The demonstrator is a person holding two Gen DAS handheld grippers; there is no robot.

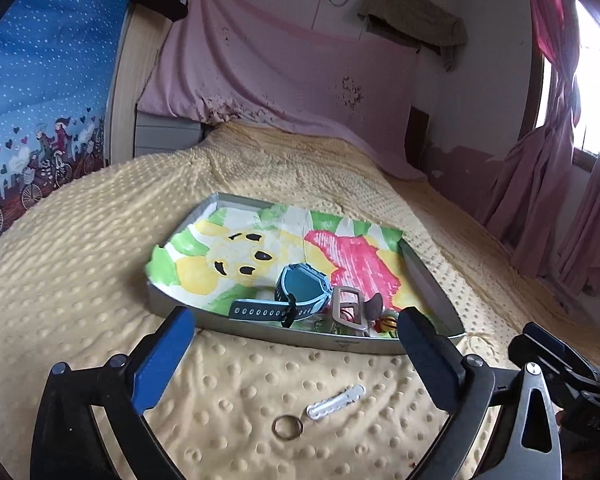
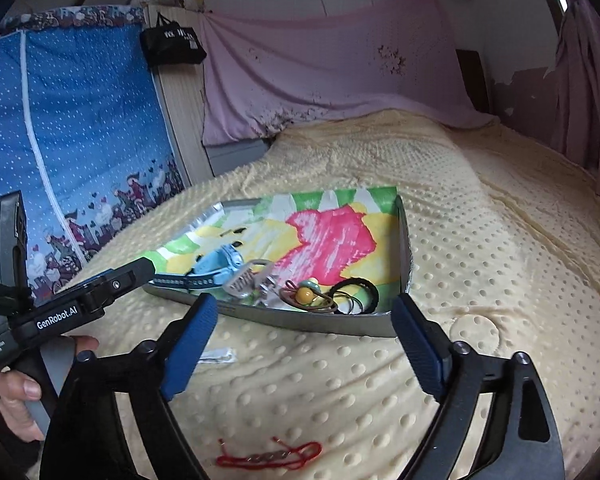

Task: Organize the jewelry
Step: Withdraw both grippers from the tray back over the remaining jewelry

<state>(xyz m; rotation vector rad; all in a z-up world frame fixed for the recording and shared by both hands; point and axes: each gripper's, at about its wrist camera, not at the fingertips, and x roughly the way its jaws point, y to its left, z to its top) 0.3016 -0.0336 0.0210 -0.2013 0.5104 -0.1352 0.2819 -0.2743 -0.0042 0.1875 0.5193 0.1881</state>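
Note:
A grey metal tray (image 1: 320, 340) (image 2: 308, 322) lined with a coloured drawing lies on the yellow dotted bedspread. Its near end holds a blue watch (image 1: 300, 290) (image 2: 216, 270), a clear hair clip (image 1: 350, 306) (image 2: 242, 280), a beaded hair tie (image 2: 306, 296) and black hair bands (image 2: 356, 294). My left gripper (image 1: 296, 354) is open, with nothing between its fingers. On the bedspread in front of it lie a metal ring (image 1: 287, 427) and a clear plastic clip (image 1: 335, 401). My right gripper (image 2: 306, 348) is open and empty too. A red string bracelet (image 2: 268, 456) lies below it.
A hand (image 2: 18, 394) holds the left gripper's handle at the left of the right wrist view. A pink sheet (image 1: 280, 72) hangs behind the bed, a blue patterned wardrobe cover (image 1: 40, 100) stands at the left, and pink curtains (image 1: 556, 160) hang at the right.

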